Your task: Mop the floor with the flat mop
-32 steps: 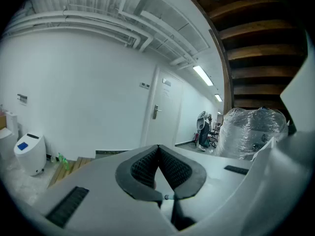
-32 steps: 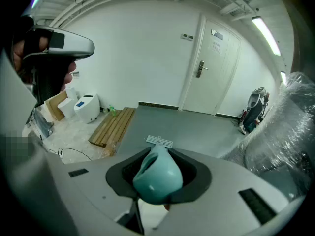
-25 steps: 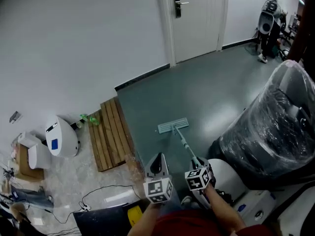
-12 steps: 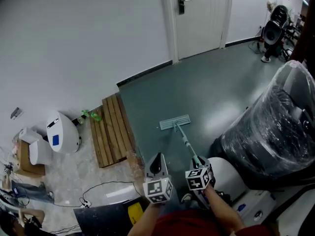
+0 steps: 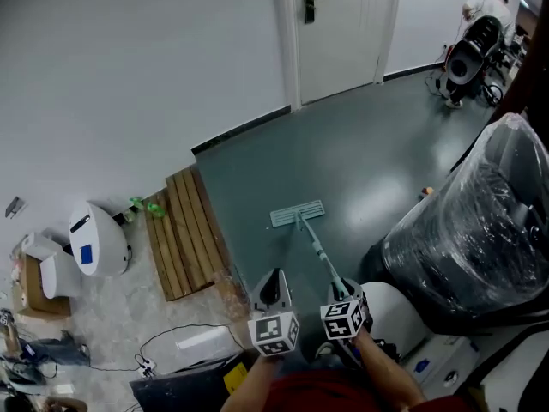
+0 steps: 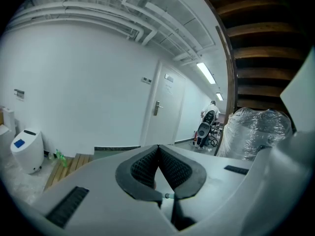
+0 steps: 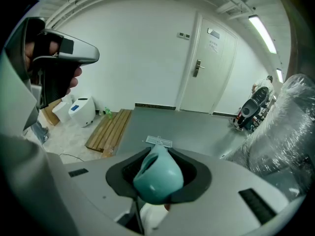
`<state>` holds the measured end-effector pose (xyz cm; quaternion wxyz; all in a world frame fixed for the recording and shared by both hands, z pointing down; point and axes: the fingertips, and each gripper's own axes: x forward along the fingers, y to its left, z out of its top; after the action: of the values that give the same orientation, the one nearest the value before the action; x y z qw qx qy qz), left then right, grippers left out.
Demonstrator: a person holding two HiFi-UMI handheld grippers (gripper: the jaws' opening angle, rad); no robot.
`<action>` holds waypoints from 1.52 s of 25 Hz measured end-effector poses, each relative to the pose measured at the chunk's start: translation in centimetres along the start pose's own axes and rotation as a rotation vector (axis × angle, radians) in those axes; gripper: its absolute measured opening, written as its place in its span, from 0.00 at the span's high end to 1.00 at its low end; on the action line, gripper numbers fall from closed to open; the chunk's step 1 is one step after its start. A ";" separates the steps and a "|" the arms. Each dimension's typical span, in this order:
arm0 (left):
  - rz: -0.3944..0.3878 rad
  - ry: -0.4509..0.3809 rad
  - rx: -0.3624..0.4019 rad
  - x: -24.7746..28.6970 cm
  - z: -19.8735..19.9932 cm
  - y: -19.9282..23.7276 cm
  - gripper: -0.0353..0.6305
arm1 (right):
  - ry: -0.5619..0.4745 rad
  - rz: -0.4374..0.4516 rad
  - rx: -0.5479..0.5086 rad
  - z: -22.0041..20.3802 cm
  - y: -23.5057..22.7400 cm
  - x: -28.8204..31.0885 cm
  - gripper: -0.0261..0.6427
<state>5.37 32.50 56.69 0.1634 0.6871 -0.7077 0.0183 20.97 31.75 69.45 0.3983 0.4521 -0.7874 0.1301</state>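
The right claw (image 7: 158, 154) is clamped on the teal grip (image 7: 157, 178) at the top end of the flat mop (image 5: 314, 247) — its dark pads wrap the grip on both sides. In the head view this claw sits low in the middle, and from it the thin handle slopes forward and down to the mop head (image 5: 298, 214). The mop head lies flat on the grey-green floor (image 5: 369, 157), near the right side of a wooden pallet (image 5: 182, 234) and well short of the white door (image 5: 339, 33) in the far wall. The left claw (image 6: 158, 149) is closed on nothing, its ribbed pads meeting at the tips. In the head view it hangs just left of the right claw, apart from the mop handle. A bulky thing wrapped in clear plastic (image 5: 480, 230) stands at the right of the floor. A white rounded appliance (image 5: 96, 240) sits left of the pallet — close to the wall.
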 end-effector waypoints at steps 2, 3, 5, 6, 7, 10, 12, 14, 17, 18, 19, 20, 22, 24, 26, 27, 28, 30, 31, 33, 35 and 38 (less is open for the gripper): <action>-0.005 0.001 -0.001 1.1 0.6 1.2 0.93 | 0.003 -0.006 0.000 1.2 0.3 0.9 0.79; -0.006 0.000 -0.001 1.5 0.9 1.7 0.93 | 0.005 -0.008 0.000 1.7 0.5 1.3 0.79; -0.005 -0.002 -0.002 2.2 1.4 2.6 0.92 | 0.008 -0.013 0.000 2.5 0.7 2.1 0.79; -0.005 -0.003 -0.003 2.6 1.6 3.1 0.93 | 0.010 -0.016 0.000 2.8 0.8 2.5 0.79; -0.005 -0.005 -0.003 2.9 1.9 3.6 0.93 | 0.011 -0.019 0.000 3.3 1.0 2.8 0.79; -0.011 -0.010 -0.006 4.0 3.0 5.5 0.93 | 0.020 -0.030 0.005 5.1 1.5 4.1 0.79; -0.012 -0.014 -0.010 4.9 3.9 6.7 0.93 | 0.025 -0.036 0.007 6.3 1.8 5.0 0.79; -0.015 -0.021 -0.012 5.6 4.6 7.8 0.93 | 0.028 -0.043 0.010 7.3 2.0 5.9 0.79; -0.020 -0.025 -0.013 6.6 5.3 9.5 0.93 | 0.031 -0.053 0.025 8.8 2.4 7.1 0.79; -0.022 -0.025 -0.015 6.9 5.6 10.1 0.93 | 0.033 -0.057 0.028 9.4 2.6 7.4 0.79; -0.024 -0.026 -0.016 7.1 5.9 10.7 0.93 | 0.035 -0.061 0.031 9.9 2.9 7.8 0.79; -0.029 -0.026 -0.016 7.3 6.2 11.3 0.93 | 0.038 -0.065 0.034 10.4 3.2 8.1 0.79; -0.040 -0.023 -0.014 7.8 6.7 12.5 0.93 | 0.043 -0.073 0.044 11.5 3.8 8.6 0.79; -0.048 -0.021 -0.009 8.3 7.1 13.3 0.93 | 0.047 -0.077 0.051 12.5 4.1 9.1 0.79; -0.055 -0.021 -0.005 9.0 7.5 13.6 0.93 | 0.051 -0.078 0.055 13.3 4.1 9.7 0.79; -0.059 -0.020 -0.005 9.5 7.6 13.6 0.93 | 0.053 -0.077 0.056 13.6 3.9 10.0 0.79; -0.062 -0.018 -0.004 9.9 7.7 13.5 0.93 | 0.054 -0.076 0.056 13.8 3.8 10.3 0.79; -0.065 -0.015 -0.003 11.0 7.7 13.3 0.93 | 0.052 -0.075 0.062 14.1 3.1 11.0 0.79; -0.065 -0.016 0.000 11.5 7.8 13.1 0.93 | 0.050 -0.076 0.066 14.3 2.6 11.3 0.79; -0.064 -0.019 0.006 12.6 8.1 12.7 0.93 | 0.045 -0.077 0.072 14.8 1.6 12.1 0.79; -0.058 -0.019 0.011 13.7 8.4 12.6 0.93 | 0.045 -0.074 0.071 15.6 0.9 13.0 0.79; -0.050 -0.016 0.017 15.6 9.0 12.5 0.93 | 0.047 -0.069 0.068 16.8 0.1 14.2 0.79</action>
<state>-8.74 15.88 54.65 0.1526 0.7061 -0.6913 0.0147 8.44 13.60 69.14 0.4055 0.4892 -0.7567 0.1535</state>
